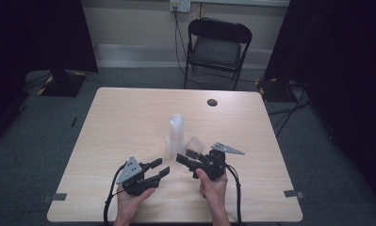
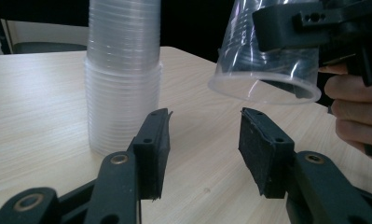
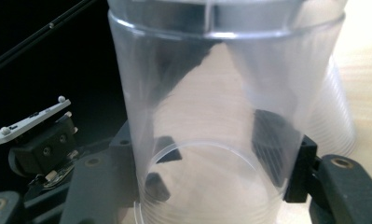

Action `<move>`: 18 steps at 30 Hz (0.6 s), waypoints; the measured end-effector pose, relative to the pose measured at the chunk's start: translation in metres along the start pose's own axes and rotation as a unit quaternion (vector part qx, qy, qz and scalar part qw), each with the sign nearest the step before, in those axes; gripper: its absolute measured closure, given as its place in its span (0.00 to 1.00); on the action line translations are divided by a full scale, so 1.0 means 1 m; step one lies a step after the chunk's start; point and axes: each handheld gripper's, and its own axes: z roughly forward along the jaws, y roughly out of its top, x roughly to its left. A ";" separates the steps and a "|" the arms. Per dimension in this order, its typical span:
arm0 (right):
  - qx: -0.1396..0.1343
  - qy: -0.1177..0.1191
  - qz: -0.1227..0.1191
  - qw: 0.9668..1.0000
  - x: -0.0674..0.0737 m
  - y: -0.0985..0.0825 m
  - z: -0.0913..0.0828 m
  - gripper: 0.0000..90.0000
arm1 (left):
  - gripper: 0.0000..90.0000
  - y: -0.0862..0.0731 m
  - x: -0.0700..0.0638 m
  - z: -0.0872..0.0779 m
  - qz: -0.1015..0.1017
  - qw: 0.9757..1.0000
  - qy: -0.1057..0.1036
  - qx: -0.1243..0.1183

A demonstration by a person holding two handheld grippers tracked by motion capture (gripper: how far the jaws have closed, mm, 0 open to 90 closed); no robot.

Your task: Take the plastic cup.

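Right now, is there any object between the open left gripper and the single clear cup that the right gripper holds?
Nothing visible. The left gripper faces the clear cup across bare table. The cup stack stands off to the side. The right gripper clamps the cup.

One stack of clear cups (image 1: 176, 134) stands on one counter (image 1: 129, 122); one single cup (image 1: 195, 146) apart from it; two grippers, left (image 1: 158, 169) and right (image 1: 185, 161); one chair (image 1: 216, 47).

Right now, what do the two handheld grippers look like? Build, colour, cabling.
Both the left gripper and right gripper are black, two-jawed, with flat rectangular pads and brass-coloured pivot pins. Each carries a grey three-cornered plate with small studs and trails a black cable. Forearms are bare, no sleeves.
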 end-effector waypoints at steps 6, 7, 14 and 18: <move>0.009 0.013 0.023 1.000 0.000 -0.009 0.002 0.43 | 0.62 -0.002 -0.005 0.007 0.008 1.000 -0.006 -0.012; 0.009 0.013 0.023 1.000 0.000 -0.009 0.002 0.43 | 0.62 -0.002 -0.006 0.008 0.007 1.000 -0.008 -0.014; 0.020 0.039 0.039 0.998 0.006 -0.011 0.007 0.43 | 0.65 -0.003 -0.011 0.015 0.013 1.000 0.003 -0.028; 0.021 0.052 0.054 0.997 0.007 -0.012 0.007 0.43 | 0.67 -0.004 -0.013 0.016 0.021 0.999 0.008 -0.037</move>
